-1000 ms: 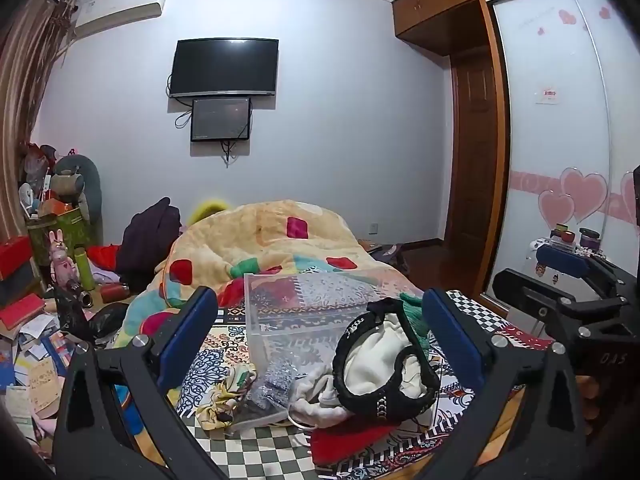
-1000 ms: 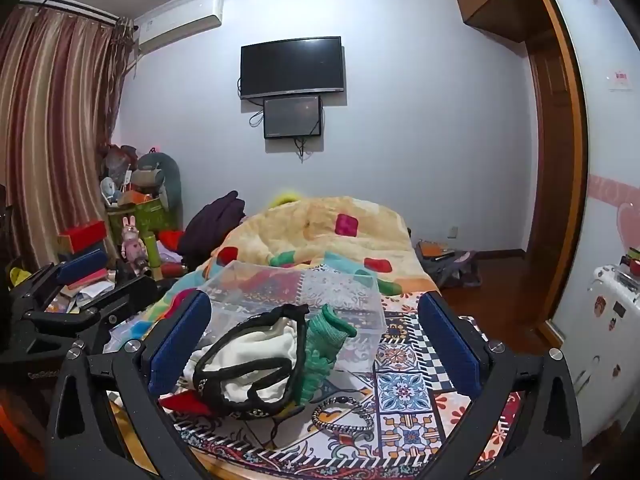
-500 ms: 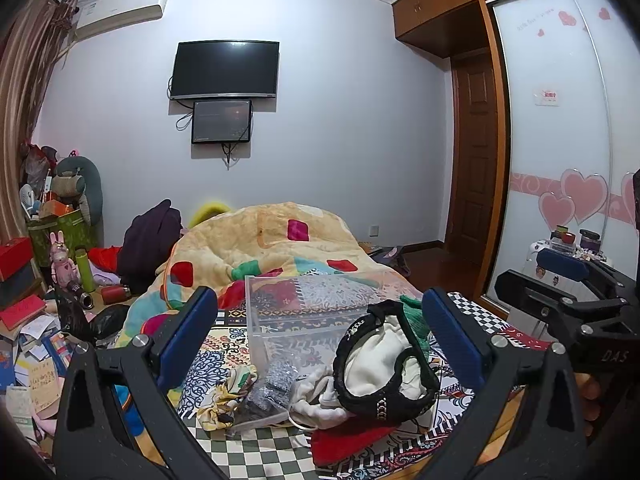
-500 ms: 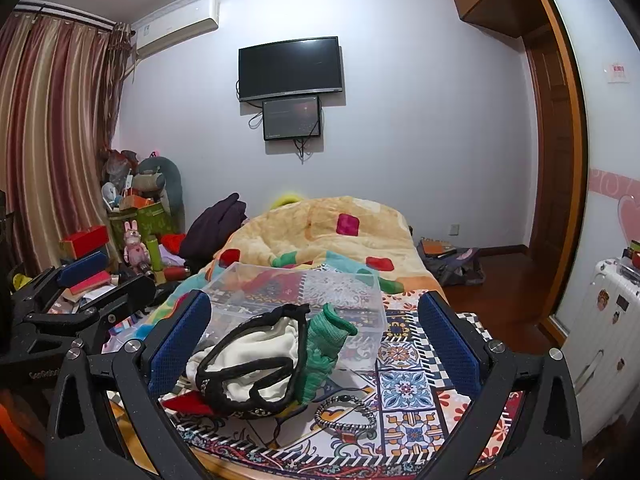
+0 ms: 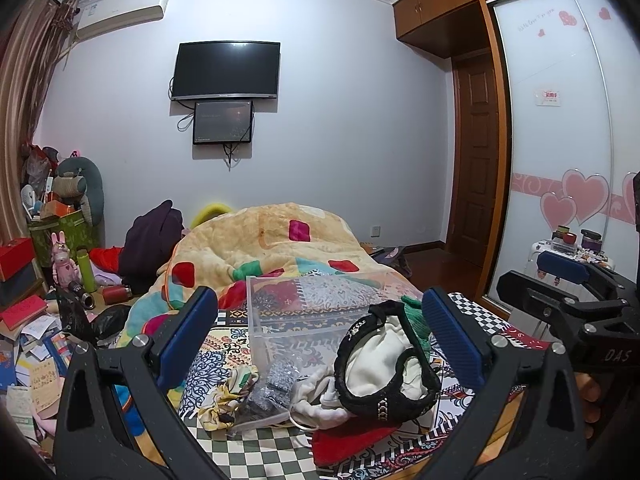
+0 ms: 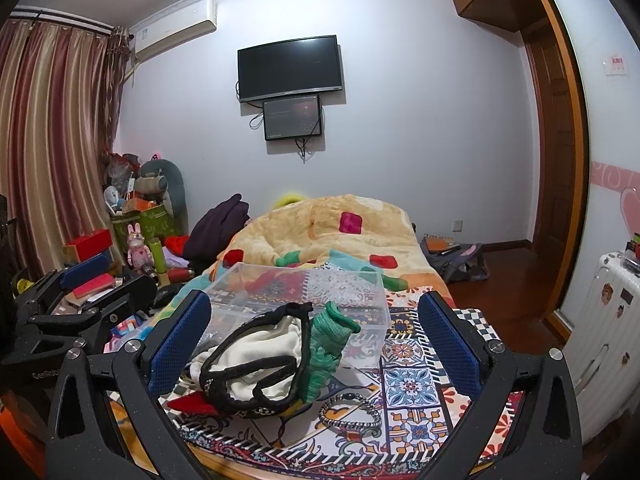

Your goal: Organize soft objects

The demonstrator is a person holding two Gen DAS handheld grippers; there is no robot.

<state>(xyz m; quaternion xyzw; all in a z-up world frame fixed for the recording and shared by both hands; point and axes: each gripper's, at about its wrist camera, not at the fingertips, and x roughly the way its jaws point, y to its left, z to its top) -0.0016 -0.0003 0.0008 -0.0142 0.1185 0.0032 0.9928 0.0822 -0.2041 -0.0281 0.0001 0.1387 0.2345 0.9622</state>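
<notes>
A heap of soft things lies on the patterned bed cover: a black-trimmed cream pouch, a green knit piece, a red cloth and a yellow patterned scrap. A clear plastic box stands just behind the heap. My left gripper is open and empty, held short of the heap. My right gripper is open and empty, to the right of the left one, also short of the heap.
A silver bracelet lies on the cover near the green piece. A bundled yellow quilt fills the far bed. Books, toys and boxes crowd the left. A wardrobe and white suitcase stand right.
Both grippers have stayed open and nearly still; the views have drifted only slightly. Nothing on the bed has moved.
</notes>
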